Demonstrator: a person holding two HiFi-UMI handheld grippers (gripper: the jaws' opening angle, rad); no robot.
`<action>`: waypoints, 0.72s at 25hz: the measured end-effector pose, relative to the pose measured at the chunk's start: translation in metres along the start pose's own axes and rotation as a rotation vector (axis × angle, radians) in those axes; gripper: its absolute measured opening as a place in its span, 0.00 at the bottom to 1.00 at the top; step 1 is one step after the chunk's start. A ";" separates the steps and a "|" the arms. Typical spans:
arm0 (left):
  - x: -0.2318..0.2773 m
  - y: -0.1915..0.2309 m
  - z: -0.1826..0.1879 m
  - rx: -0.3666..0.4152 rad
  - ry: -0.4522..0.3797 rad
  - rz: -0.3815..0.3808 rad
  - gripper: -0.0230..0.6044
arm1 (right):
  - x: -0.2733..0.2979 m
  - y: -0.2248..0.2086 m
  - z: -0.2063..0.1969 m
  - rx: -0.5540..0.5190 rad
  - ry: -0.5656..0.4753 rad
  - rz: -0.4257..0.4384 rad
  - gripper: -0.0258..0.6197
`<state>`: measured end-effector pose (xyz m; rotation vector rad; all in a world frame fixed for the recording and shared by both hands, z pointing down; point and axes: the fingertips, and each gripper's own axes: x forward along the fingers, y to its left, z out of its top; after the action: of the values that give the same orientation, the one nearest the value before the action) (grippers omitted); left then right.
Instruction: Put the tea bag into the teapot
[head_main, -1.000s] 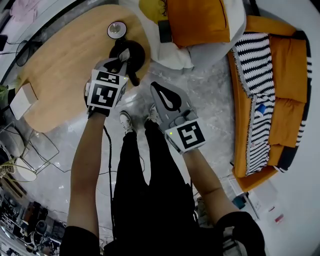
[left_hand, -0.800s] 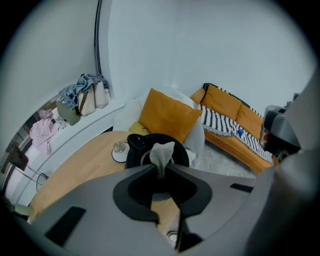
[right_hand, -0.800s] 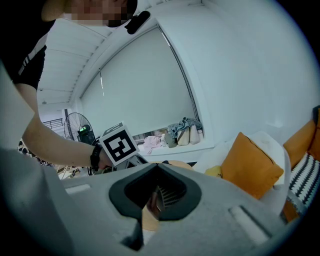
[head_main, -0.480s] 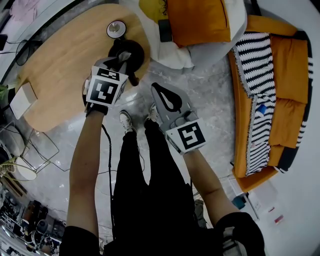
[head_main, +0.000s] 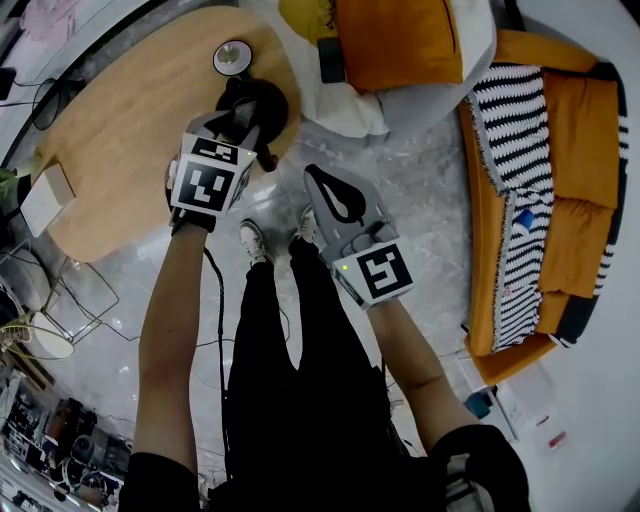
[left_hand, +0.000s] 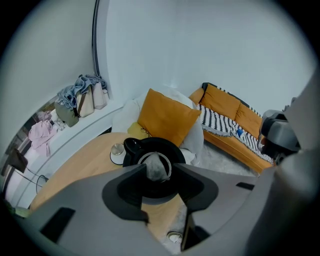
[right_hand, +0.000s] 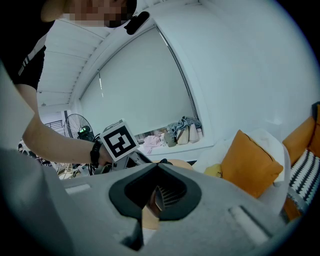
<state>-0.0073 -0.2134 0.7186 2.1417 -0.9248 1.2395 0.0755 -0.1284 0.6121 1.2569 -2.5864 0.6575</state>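
A black teapot (head_main: 264, 104) stands with its mouth uncovered near the wooden table's (head_main: 120, 130) edge. My left gripper (head_main: 243, 110) hovers straight above it. In the left gripper view the pale tea bag (left_hand: 158, 167) hangs between the tips of the left gripper (left_hand: 160, 171), right over the teapot's (left_hand: 131, 148) round mouth. The jaws are opening and the pads no longer press on the bag. My right gripper (head_main: 326, 176) is held over the floor to the right of the table. In its own view the right gripper (right_hand: 156, 166) is shut with nothing in it.
A small round lid on a white saucer (head_main: 232, 57) sits just beyond the teapot. A white box (head_main: 47, 199) lies at the table's left end. An orange cushion (head_main: 395, 40) and an orange sofa with a striped throw (head_main: 560, 180) are to the right. The person's legs stand below the grippers.
The left gripper's jaws have spread apart above the teapot, and the pale tea bag seen between their tips earlier no longer shows in the head view. The right gripper has barely moved.
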 end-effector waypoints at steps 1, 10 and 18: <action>0.000 -0.001 0.001 0.002 -0.004 0.000 0.28 | -0.001 0.000 0.000 0.000 0.001 0.001 0.05; -0.003 -0.012 0.003 0.045 -0.039 -0.011 0.29 | -0.003 0.000 -0.003 0.004 0.002 -0.001 0.05; -0.003 -0.009 0.003 0.039 -0.040 -0.006 0.29 | -0.003 -0.001 -0.002 0.002 0.002 -0.001 0.05</action>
<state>0.0002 -0.2091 0.7141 2.2052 -0.9172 1.2261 0.0778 -0.1253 0.6133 1.2569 -2.5844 0.6615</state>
